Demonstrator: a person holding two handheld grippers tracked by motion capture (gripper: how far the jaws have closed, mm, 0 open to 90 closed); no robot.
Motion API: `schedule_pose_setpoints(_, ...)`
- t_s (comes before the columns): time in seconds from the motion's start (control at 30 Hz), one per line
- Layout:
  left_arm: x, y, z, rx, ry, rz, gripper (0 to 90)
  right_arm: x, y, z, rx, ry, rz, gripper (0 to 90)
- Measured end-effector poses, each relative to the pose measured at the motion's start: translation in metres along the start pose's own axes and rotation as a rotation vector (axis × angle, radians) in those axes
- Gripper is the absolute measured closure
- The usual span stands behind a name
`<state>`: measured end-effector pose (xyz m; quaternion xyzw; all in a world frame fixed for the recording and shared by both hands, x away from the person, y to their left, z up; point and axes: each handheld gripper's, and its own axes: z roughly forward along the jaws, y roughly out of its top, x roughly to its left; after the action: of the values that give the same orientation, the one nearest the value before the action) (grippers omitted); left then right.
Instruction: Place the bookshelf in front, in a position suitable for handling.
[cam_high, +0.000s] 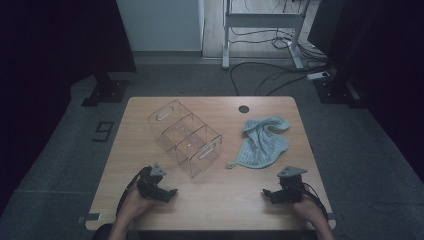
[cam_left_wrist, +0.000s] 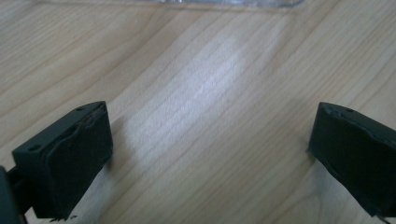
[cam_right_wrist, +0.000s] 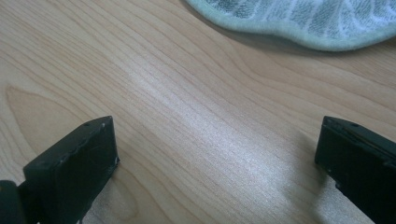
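A clear plastic organiser box (cam_high: 186, 137) with several compartments lies tilted on the wooden table (cam_high: 210, 200), left of centre. To its right lies a crumpled light-blue towel (cam_high: 264, 142). My left gripper (cam_high: 167, 194) rests near the front left edge, held by a hand, its jaws wide apart over bare wood (cam_left_wrist: 210, 121); the box's edge (cam_left_wrist: 224, 3) shows at the top of its view. My right gripper (cam_high: 270, 195) rests at the front right, also open with nothing between its jaws. The towel's hem (cam_right_wrist: 299, 23) lies ahead of it.
A round cable hole (cam_high: 243, 108) sits near the table's far edge. Beyond the table, cables (cam_high: 270, 70) and a metal frame's legs (cam_high: 265, 30) stand on the grey floor. Dark stands (cam_high: 107, 87) flank the table.
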<state>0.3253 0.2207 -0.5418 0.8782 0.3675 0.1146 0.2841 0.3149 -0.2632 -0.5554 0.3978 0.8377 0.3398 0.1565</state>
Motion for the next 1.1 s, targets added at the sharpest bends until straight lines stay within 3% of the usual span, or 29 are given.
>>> schedule_pose_setpoints(0.13, -0.001, 0.000, -0.002, 0.024, 0.018, -0.029, 0.0, 0.001, 0.001, 0.000, 0.008, -0.006, 0.006, 0.0)
schedule_pose_setpoints(0.3, -0.002, -0.001, -0.002, 0.015, 0.022, -0.036, 0.0, 0.000, 0.001, 0.000, 0.008, -0.004, 0.005, 0.0)
schedule_pose_setpoints(0.63, 0.000, -0.006, -0.001, -0.030, 0.014, -0.017, 0.0, 0.000, 0.002, -0.001, 0.028, -0.001, 0.000, 0.0)
schedule_pose_setpoints(0.93, -0.002, -0.005, -0.002, -0.018, 0.003, -0.007, 0.0, -0.001, 0.006, -0.003, 0.076, 0.016, -0.016, 0.9)
schedule_pose_setpoints(0.97, -0.003, -0.005, -0.002, -0.015, -0.002, 0.002, 0.0, -0.001, 0.008, -0.005, 0.075, 0.024, -0.011, 6.6)
schedule_pose_setpoints(1.1, -0.004, -0.005, -0.002, -0.012, -0.008, 0.008, 0.0, -0.001, 0.011, -0.008, 0.060, 0.027, -0.003, 7.8)
